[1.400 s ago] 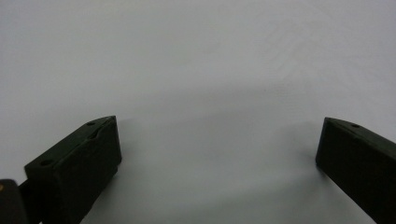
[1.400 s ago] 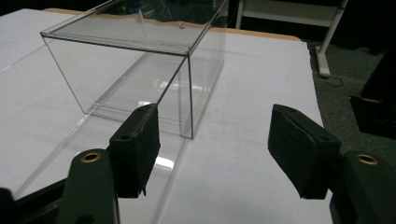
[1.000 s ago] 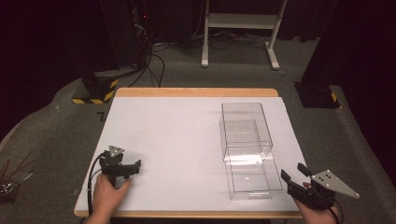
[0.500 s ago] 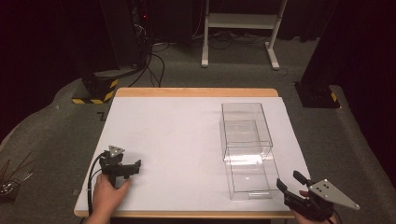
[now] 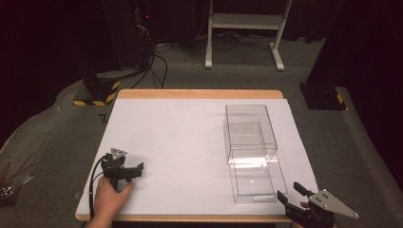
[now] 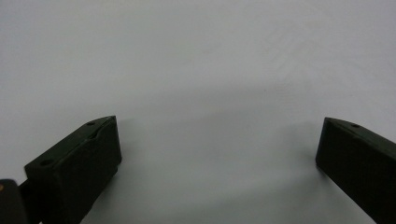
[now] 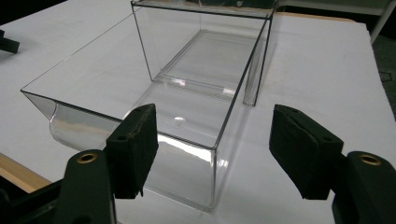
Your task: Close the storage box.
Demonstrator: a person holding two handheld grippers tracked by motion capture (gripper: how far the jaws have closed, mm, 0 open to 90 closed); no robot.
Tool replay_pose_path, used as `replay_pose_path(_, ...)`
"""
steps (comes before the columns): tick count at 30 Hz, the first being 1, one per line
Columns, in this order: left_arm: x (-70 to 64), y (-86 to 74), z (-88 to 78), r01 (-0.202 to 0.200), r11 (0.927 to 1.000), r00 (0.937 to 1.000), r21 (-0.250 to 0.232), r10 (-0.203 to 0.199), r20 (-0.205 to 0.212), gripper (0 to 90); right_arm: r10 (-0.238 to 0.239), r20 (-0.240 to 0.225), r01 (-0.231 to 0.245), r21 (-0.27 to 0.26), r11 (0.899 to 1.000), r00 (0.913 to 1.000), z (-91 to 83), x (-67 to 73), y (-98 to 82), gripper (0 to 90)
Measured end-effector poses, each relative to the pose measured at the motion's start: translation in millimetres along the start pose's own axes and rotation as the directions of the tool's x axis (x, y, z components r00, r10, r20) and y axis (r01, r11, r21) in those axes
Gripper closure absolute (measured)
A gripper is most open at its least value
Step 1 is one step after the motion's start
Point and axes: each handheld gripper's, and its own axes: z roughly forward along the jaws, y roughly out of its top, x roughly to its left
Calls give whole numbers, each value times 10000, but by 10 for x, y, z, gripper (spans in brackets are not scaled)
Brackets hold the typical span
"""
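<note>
A clear plastic case [image 5: 250,129] stands on the right half of the white table [image 5: 180,137], with its clear drawer [image 5: 255,183] pulled out toward the near edge. My right gripper [image 5: 289,191] is open at the table's near right corner, just right of the drawer's front. In the right gripper view the jaws of my right gripper [image 7: 212,140] stand wide apart, and the drawer's [image 7: 140,107] near corner lies between and beyond them, with the case [image 7: 205,51] behind it. A hand holds my left gripper [image 5: 135,172] open at the near left, low over bare table [image 6: 201,70].
A wooden edge [image 5: 190,218] runs along the table's front. On the carpeted floor behind are a white stand's legs [image 5: 242,47], cables and a yellow-black striped block [image 5: 97,95]. Thin sticks and small items [image 5: 12,183] lie on the floor at the left.
My right gripper has drawn back toward the near edge and a little left, staying open. The left gripper, the case and the drawer have not moved.
</note>
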Motion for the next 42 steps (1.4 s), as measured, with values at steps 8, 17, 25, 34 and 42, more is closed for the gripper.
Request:
replay_pose_path(8, 1, 0, 0, 0, 10000, 10000, 1, 0, 5, 4, -86, 17, 86, -137, 9999, 10000, 41, 39, 13, 324)
replay_pose_path(17, 1, 0, 0, 2, 10000, 10000, 2, -2, 6, 3, -145, 149, 148, -209, 9997, 9998, 122, 75, 41, 326)
replay_pose_path(25, 1, 0, 0, 5, 10000, 10000, 0, -5, 7, 3, -249, 222, 253, -193, 9995, 9994, 227, 80, 93, 324)
replay_pose_path(34, 0, 0, 0, 3, 10000, 10000, 0, -3, 5, 3, -383, 321, 388, -143, 9991, 9987, 315, 33, 177, 324)
replay_pose_path(42, 0, 0, -1, 6, 10000, 10000, 4, -6, 4, 3, -218, 349, 226, -232, 9995, 9992, 337, -5, 183, 330)
